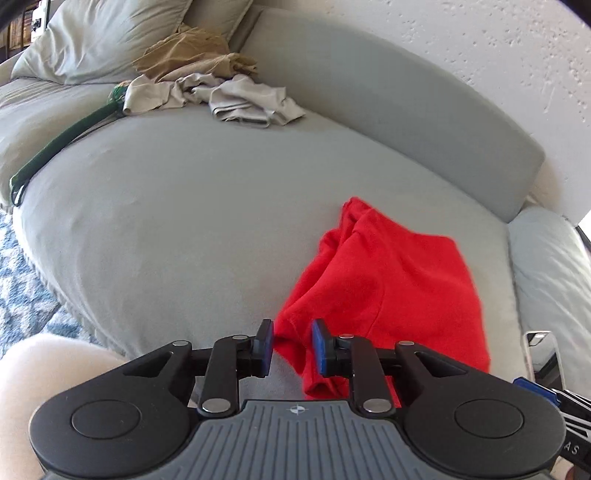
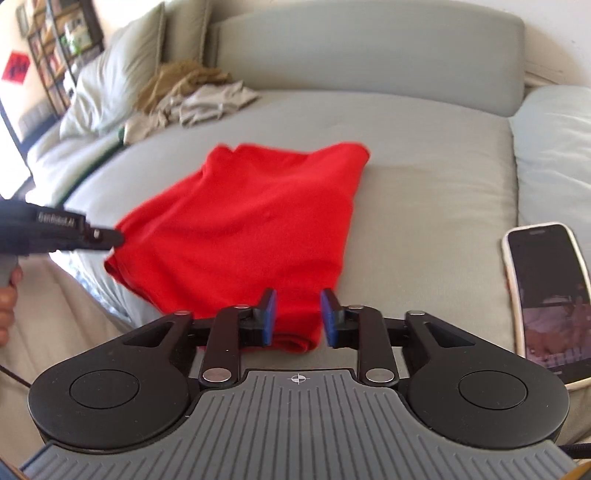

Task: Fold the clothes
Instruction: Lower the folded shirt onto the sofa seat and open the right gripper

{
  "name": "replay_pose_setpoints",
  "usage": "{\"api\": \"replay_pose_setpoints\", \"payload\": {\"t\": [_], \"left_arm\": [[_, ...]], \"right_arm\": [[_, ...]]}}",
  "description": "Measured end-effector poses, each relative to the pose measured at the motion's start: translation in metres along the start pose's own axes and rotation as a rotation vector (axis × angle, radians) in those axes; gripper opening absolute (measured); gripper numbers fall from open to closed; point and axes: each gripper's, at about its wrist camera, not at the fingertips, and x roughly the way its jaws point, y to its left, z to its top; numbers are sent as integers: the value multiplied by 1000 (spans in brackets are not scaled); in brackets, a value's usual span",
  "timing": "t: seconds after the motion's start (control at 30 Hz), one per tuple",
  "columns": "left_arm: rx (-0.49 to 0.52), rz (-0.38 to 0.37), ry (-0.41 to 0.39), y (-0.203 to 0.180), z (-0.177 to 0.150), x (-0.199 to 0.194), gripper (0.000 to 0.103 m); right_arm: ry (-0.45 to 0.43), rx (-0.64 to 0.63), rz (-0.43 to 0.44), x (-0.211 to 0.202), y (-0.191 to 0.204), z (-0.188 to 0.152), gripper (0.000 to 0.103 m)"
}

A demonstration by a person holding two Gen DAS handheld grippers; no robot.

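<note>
A red garment (image 1: 384,280) lies folded on the grey sofa seat (image 1: 184,221); it also shows in the right wrist view (image 2: 243,225). My left gripper (image 1: 292,345) is open, its blue pads on either side of the garment's near left edge. My right gripper (image 2: 298,317) is open over the garment's near right corner, the cloth lying between the pads. The left gripper also shows from the side in the right wrist view (image 2: 110,236), its tip at the garment's left edge.
A pile of beige and tan clothes (image 1: 207,81) lies at the far end of the seat, also seen in the right wrist view (image 2: 192,92). A green strap (image 1: 62,144) lies along the seat's left edge. A phone (image 2: 546,299) lies to the right. Pillows (image 1: 96,33) sit behind.
</note>
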Motion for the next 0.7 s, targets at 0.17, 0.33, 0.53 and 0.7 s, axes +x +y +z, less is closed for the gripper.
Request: {"api": "replay_pose_setpoints", "payload": {"t": [0.17,0.33,0.53,0.7], "left_arm": [[56,-118,-62,-19,46,11,55],[91,-111,80,-30,100,89,61],[117,-98,288,-36,128,179,54],[128,-130,252,-34,131,200,41]], "right_arm": [[-44,145,29,4,-27,34,60],[-27,306,69,41,-54,66,58],[-20,468,100,100,-90,85,43],[-21,536,142,149,-105,102,43]]}}
